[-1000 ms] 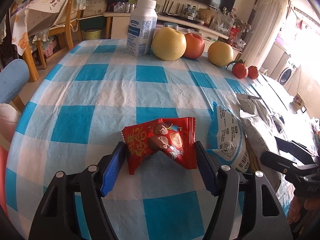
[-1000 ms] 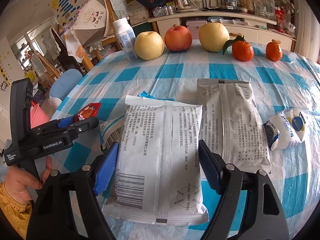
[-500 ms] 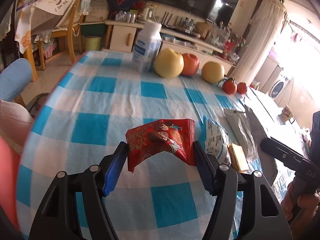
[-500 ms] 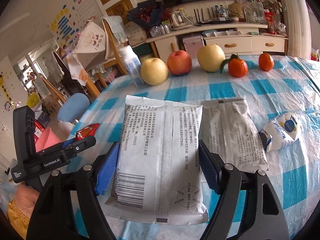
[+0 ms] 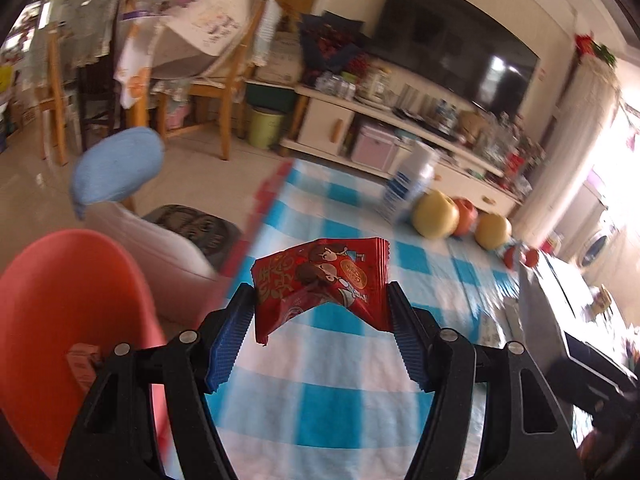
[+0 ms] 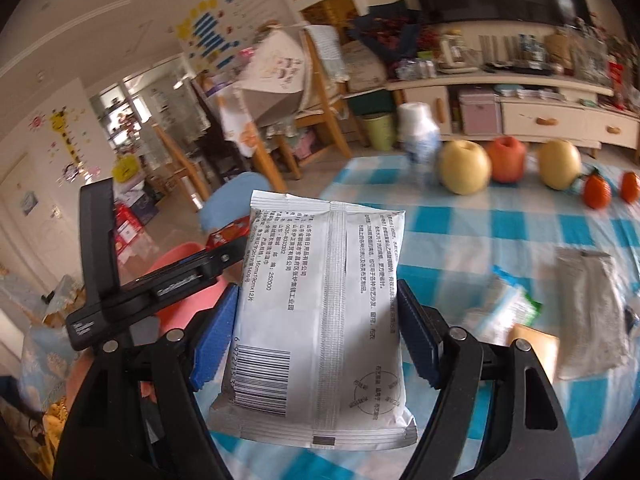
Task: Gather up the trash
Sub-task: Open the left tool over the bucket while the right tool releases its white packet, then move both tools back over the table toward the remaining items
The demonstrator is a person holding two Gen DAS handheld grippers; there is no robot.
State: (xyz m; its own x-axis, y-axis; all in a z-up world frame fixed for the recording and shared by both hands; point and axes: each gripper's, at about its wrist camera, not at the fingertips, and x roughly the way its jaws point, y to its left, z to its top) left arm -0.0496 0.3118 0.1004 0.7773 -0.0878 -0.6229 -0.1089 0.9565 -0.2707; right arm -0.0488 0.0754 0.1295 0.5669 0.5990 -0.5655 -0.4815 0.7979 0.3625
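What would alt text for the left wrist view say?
The left gripper holds a crumpled red snack wrapper above a blue-and-white checked tablecloth. A red bin sits lower left; fruit lines the table's far edge.

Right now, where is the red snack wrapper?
The red snack wrapper is clamped in the left gripper, above the checkered table's left edge, with the red bin just to its left.

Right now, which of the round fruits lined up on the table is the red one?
The apple in the middle of the three big fruits. The pear on its left and the pear on its right are both yellow.
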